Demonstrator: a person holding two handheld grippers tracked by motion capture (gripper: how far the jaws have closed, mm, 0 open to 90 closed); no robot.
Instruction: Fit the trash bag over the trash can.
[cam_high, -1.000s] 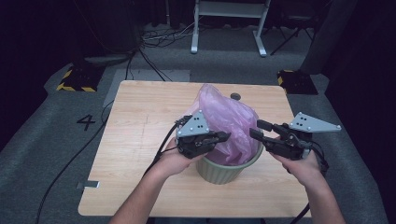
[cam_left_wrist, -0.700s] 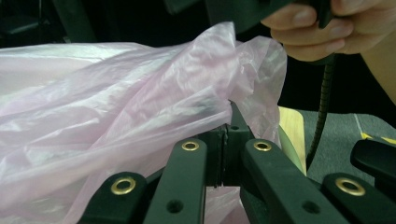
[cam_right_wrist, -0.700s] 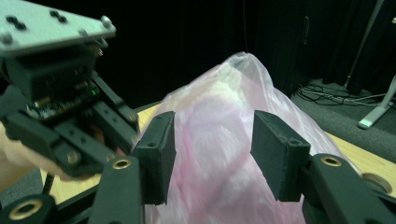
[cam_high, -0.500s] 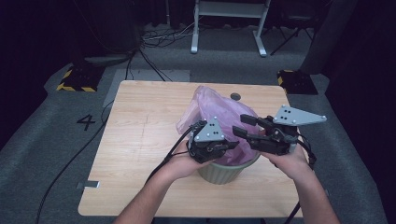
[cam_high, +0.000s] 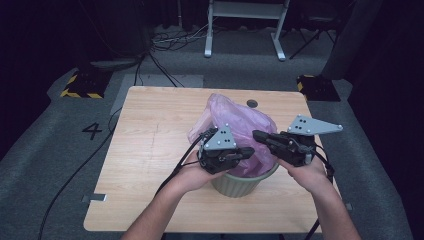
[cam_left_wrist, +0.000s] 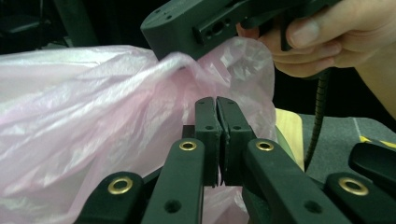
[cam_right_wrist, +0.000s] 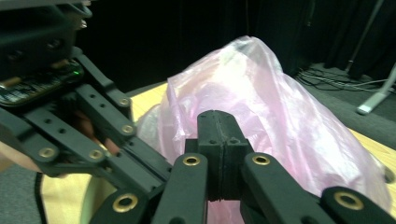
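Note:
A pink plastic bag (cam_high: 235, 120) billows out of a grey-green pot (cam_high: 240, 186) on the wooden table (cam_high: 150, 150). My left gripper (cam_high: 248, 151) lies over the pot's near left rim. Its jaws are shut (cam_left_wrist: 216, 105) with the pink film (cam_left_wrist: 93, 130) gathered around them. My right gripper (cam_high: 257, 135) reaches in from the right. Its jaws have just been closing and now stand shut (cam_right_wrist: 218, 119), with the bag's film (cam_right_wrist: 266, 102) bunched at their tip. The two grippers' tips are close together above the pot.
A small dark round hole (cam_high: 252, 103) sits in the tabletop behind the bag. Beyond the table are a white frame's legs (cam_high: 245, 30), loose cables (cam_high: 170, 42) and two yellow-and-black striped blocks (cam_high: 80, 85) (cam_high: 315, 87).
Both grippers have come inward toward each other over the pot, the right one more. The right gripper's jaws have shut. The bag's top has been drawn in between them.

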